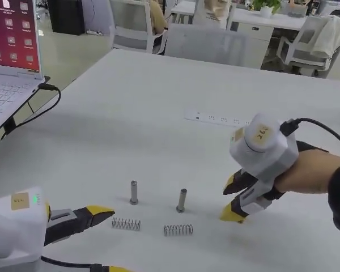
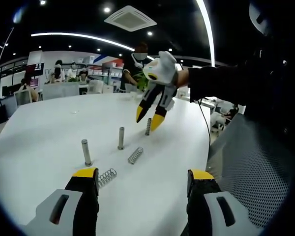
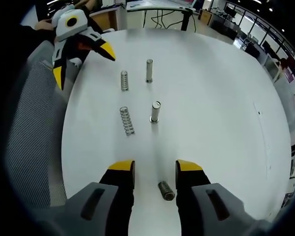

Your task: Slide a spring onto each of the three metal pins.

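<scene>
Around the right pin (image 3: 165, 190), already sprung, the right gripper (image 3: 155, 167) is hanging open and empty; the left gripper (image 2: 143, 173) is waiting likewise.

Three metal pins are counted on the bench in the right gripper view: the first pin (image 3: 149, 71) at the top middle, the second pin (image 3: 155, 111) in the middle, and the third pin (image 3: 163, 185) at the bottom middle. Three springs are counted too: the first spring (image 3: 124, 80) and the second spring (image 3: 127, 120) left of the middle, and the third spring (image 3: 167, 194) at the bottom middle. In the head view two pairs of tongs are counted, the left tongs (image 1: 114, 241) at the lower left and the right tongs (image 1: 226, 202) at the right. One laptop (image 1: 11, 62) is seen at the upper left.
</scene>
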